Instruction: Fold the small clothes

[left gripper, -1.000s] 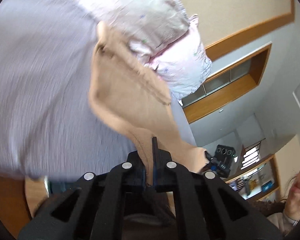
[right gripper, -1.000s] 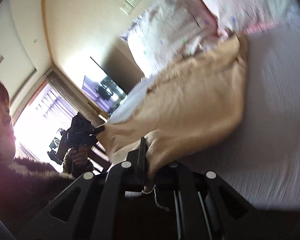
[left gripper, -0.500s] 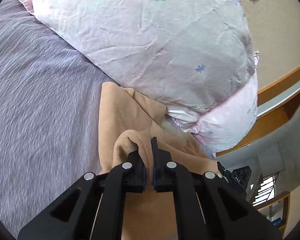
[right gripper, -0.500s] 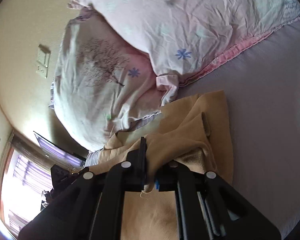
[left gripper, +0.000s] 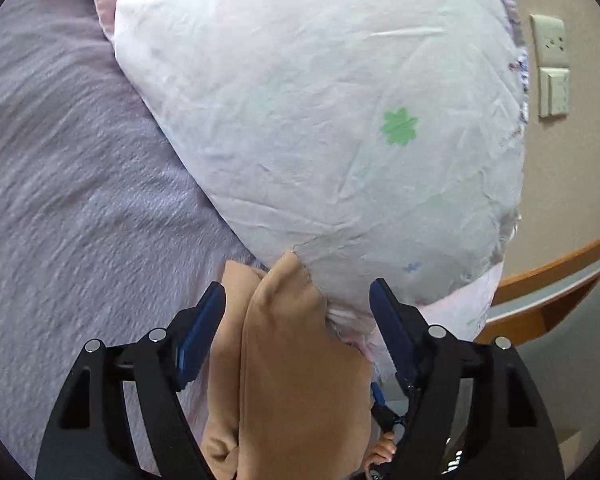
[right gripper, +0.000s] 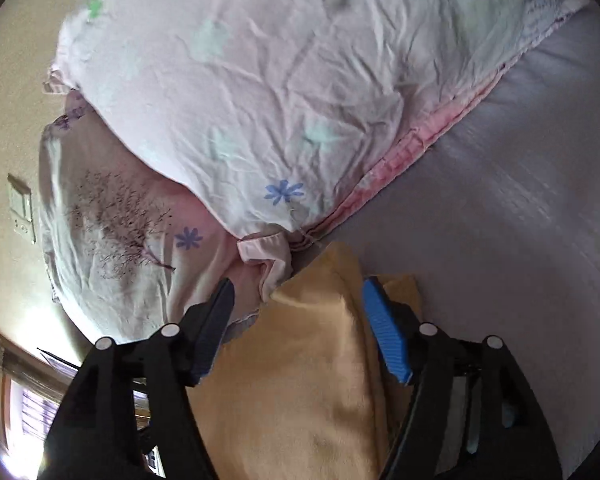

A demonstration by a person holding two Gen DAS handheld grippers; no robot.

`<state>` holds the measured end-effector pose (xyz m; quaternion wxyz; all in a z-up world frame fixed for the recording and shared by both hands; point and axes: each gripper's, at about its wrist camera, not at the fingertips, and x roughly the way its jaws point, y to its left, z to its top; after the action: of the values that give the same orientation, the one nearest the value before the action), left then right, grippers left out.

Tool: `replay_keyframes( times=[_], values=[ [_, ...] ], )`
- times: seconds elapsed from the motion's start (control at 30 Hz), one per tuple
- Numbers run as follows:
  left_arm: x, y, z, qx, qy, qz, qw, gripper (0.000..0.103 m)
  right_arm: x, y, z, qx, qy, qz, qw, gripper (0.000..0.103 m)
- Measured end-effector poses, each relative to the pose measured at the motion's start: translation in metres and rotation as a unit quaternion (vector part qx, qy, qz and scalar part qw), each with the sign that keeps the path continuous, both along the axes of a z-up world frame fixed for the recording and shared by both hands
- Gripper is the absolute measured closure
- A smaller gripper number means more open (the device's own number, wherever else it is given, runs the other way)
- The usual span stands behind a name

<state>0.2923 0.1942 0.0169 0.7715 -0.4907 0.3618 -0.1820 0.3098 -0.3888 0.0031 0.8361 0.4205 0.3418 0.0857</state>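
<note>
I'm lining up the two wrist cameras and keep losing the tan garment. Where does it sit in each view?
Left wrist view: the tan garment fills the bottom centre, between the open fingers of the left claw, its tip touching the white pillow.
Right wrist view: the garment is again at bottom centre, between the open fingers of the right claw.
Shared landmark: the white flower-print pillow just beyond the garment.

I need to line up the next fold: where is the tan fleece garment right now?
In both wrist views the tan fleece garment lies on the lilac bedsheet, its far edge against the floral pillow, between each gripper's open fingers.
</note>
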Motion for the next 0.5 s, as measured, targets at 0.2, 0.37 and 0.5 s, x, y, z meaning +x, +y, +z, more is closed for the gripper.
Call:
replay_keyframes(
  times=[0.2, 0.37, 0.5],
  values=[
    [-0.057, -0.031, 0.014, 0.112, -0.002, -0.108, 0.9878, 0.029, -0.062, 0.016, 0.027, -0.047, -0.083, 0.066, 0.993, 0.016],
    [-0.062, -0.061, -0.002, 0.175, 0.029, -0.149, 0.9728, 0.029, -0.081, 0.026, 0.013, -0.031, -0.116, 0.082, 0.989, 0.014],
    [-0.054, -0.076, -0.012, 0.218, 0.042, -0.149, 0.9636, 0.032, -0.08, 0.031, 0.011, -0.035, -0.121, 0.087, 0.988, 0.014]
  ],
)
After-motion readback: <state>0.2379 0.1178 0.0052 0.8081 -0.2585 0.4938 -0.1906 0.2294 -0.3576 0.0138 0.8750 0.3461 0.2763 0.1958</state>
